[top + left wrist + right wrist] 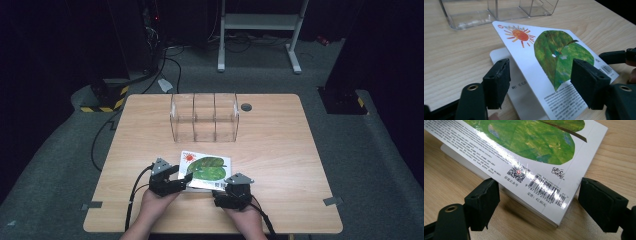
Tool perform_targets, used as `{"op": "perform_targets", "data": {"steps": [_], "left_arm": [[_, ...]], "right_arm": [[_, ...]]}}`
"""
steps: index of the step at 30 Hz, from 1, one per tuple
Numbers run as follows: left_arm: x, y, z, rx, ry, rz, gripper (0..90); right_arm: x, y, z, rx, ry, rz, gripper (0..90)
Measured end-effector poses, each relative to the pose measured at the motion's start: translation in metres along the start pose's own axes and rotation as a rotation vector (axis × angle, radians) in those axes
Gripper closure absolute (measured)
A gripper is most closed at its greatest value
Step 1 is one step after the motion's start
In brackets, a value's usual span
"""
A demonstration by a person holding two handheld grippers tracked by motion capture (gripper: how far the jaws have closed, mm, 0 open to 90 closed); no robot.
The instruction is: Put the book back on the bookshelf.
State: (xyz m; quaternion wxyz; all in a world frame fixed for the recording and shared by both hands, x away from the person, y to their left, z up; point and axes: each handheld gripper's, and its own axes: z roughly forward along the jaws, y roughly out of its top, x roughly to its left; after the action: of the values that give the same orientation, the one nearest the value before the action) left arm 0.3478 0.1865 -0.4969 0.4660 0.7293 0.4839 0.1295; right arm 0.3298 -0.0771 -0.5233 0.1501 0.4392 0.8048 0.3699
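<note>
A picture book [207, 169] with a green leaf and an orange sun on its cover lies near the table's front edge. Its top cover [549, 50] is raised at a slant above the white pages [499, 53]. My left gripper [176, 175] sits at the book's left side, open, and the cover's edge passes between its jaws with no pad pressing on it. My right gripper [231, 189] sits at the book's near right corner. That barcode corner [549, 192] lies between its wide-apart pads, which stand open.
A clear plastic box [204, 116] with three compartments stands behind the book at mid-table. A round grommet hole [246, 106] sits to its right. The person's hands [155, 202] come in over the front edge. Bare wood [280, 150] stretches to the right.
</note>
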Motion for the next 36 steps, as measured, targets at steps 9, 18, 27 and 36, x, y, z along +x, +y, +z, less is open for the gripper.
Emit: {"op": "perform_targets", "data": {"steps": [9,18,27,36], "left_arm": [[0.011,0.005,0.016,0.062,-0.048,-0.028,41.8],[0.01,0.004,0.011,0.06,-0.05,0.034,49.5],[0.009,0.001,0.003,0.002,-0.065,0.069,61.2],[0.002,-0.004,-0.001,-0.039,-0.035,0.174,63.7]], "right_arm": [[0.002,0.0,0.001,0.004,-0.023,-0.028,17.5],[0.0,-0.001,0.0,0.027,-0.005,-0.023,17.1],[0.0,0.0,0.0,0.038,-0.002,-0.039,16.3],[-0.003,-0.003,-0.005,0.017,0.029,-0.025,17.6]]}}
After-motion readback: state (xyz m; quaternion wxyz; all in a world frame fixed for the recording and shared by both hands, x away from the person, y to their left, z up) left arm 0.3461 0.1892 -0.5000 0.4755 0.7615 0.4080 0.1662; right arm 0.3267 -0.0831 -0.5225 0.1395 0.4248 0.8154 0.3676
